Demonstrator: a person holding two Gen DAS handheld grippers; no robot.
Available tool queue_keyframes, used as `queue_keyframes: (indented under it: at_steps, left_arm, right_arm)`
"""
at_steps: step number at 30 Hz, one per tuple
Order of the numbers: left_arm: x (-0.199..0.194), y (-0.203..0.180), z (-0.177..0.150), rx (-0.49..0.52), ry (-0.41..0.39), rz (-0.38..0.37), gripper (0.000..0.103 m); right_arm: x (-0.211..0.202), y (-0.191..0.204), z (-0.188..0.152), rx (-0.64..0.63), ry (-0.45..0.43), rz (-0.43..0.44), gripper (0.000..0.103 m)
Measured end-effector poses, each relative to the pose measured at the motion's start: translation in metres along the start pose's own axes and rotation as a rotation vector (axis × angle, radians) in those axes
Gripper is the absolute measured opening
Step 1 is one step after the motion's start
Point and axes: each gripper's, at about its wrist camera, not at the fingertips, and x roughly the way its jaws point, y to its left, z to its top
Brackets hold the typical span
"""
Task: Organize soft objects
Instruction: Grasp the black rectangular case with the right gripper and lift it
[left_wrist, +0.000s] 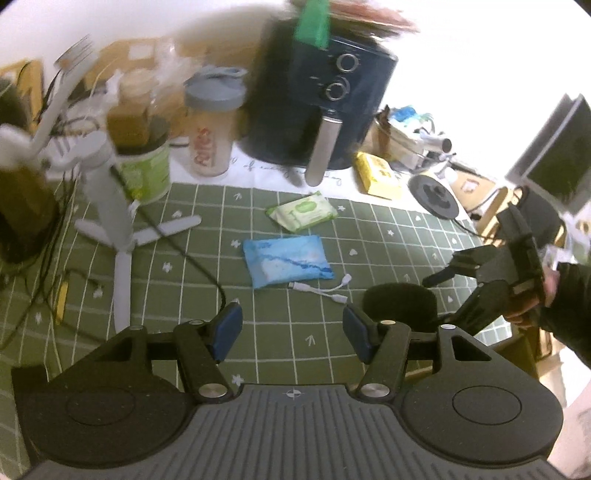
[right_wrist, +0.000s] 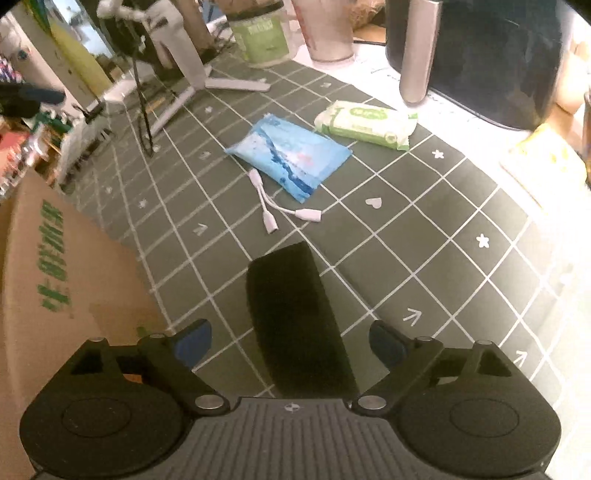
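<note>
Left wrist view: the left tool (left_wrist: 291, 334) hovers above the desk (left_wrist: 192, 291) with its blue pads (left_wrist: 227, 330) spread wide and nothing between them. Ahead of it the blue tissue pack (left_wrist: 286, 260) lies flat on the green checked cloth, its long axis running left to right with a slight tilt, the right end nearer the camera. Just beyond it the green wipes pack (left_wrist: 303, 211) lies flat too, long axis also roughly left to right. A white adapter cable (left_wrist: 321, 288) sits just beside the blue pack's near edge. A black soft object (left_wrist: 400, 304) lies to the right, partly hidden behind the tool's right finger. The right tool (left_wrist: 452, 291) enters from the right edge, fingers apart, held by a hand that is mostly cut off. The background is blurred; the dark air fryer (left_wrist: 317, 96) and a shaker bottle (left_wrist: 210, 125) stand at the back.

Right wrist view: the right tool (right_wrist: 291, 345) is wide open, gripping nothing. The black soft object (right_wrist: 295, 314) lies between and ahead of its pads (right_wrist: 194, 343), long axis pointing away from the camera; its near end disappears under the tool body, and whether a pad touches it I cannot tell. Farther off, the blue tissue pack (right_wrist: 290, 155) lies diagonally, with the green wipes pack (right_wrist: 365, 123) beyond it. A cardboard box (right_wrist: 55, 280) fills the left edge.
</note>
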Motion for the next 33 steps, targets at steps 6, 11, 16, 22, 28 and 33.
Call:
queue_keyframes:
  at_steps: [6, 11, 16, 22, 28, 33]
  left_arm:
    - [0.015, -0.007, 0.015, 0.089, 0.012, 0.026, 0.059]
    - [0.033, -0.009, 0.024, 0.141, 0.045, 0.037, 0.059]
    - [0.050, -0.010, 0.032, 0.191, 0.071, 0.040, 0.059]
    - [0.071, -0.012, 0.042, 0.261, 0.098, 0.032, 0.062]
    - [0.096, -0.021, 0.045, 0.406, 0.091, 0.021, 0.076]
    - [0.120, -0.024, 0.050, 0.487, 0.096, 0.016, 0.084]
  right_arm:
    - [0.016, 0.017, 0.003, -0.104, 0.017, -0.053, 0.077]
    - [0.013, 0.015, 0.001, -0.084, 0.002, -0.074, 0.048]
    - [-0.006, 0.015, -0.005, -0.042, -0.040, -0.088, 0.047]
    - [-0.033, 0.015, -0.017, 0.044, -0.089, -0.138, 0.047]
    - [-0.060, 0.019, -0.035, 0.147, -0.143, -0.172, 0.047]
    - [-0.080, 0.022, -0.052, 0.249, -0.192, -0.192, 0.047]
